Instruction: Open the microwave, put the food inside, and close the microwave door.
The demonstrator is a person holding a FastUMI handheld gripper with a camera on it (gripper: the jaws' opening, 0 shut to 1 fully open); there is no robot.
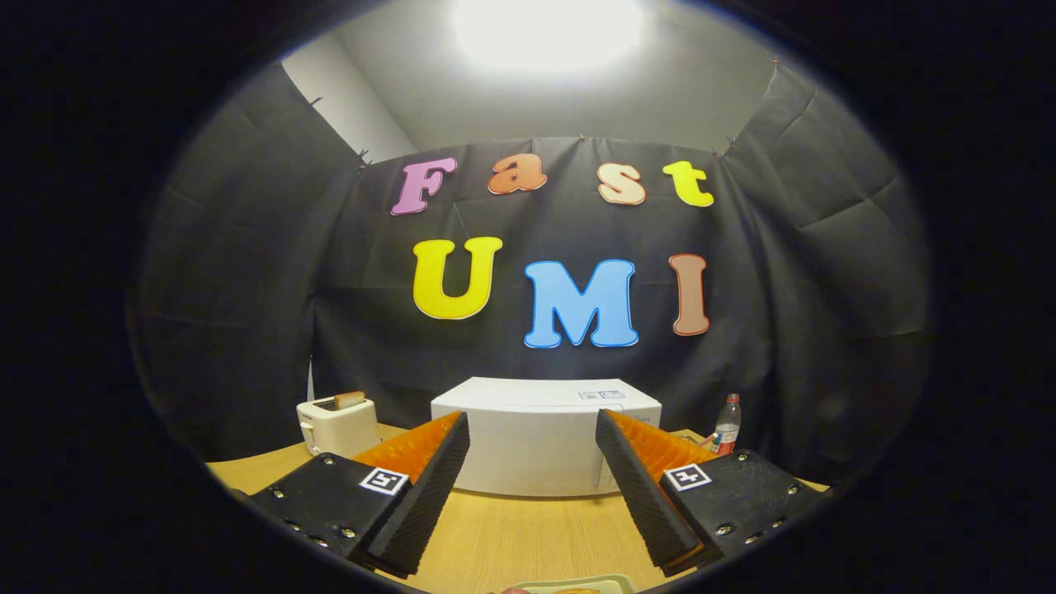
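A white microwave [536, 437] stands on the wooden table [503, 536] with its door closed, straight ahead beyond my fingers. My gripper [532, 441] is open, its two fingers spread wide with nothing between them, held well back from the microwave. Below the fingers, at the near table edge, the rim of a pale plate [577, 584] with some food on it peeks in.
A white toaster [337, 425] with a slice of bread sticking up stands to the left of the microwave. A clear plastic bottle [727, 425] with a red label stands to its right. Black cloth walls close off the back and sides.
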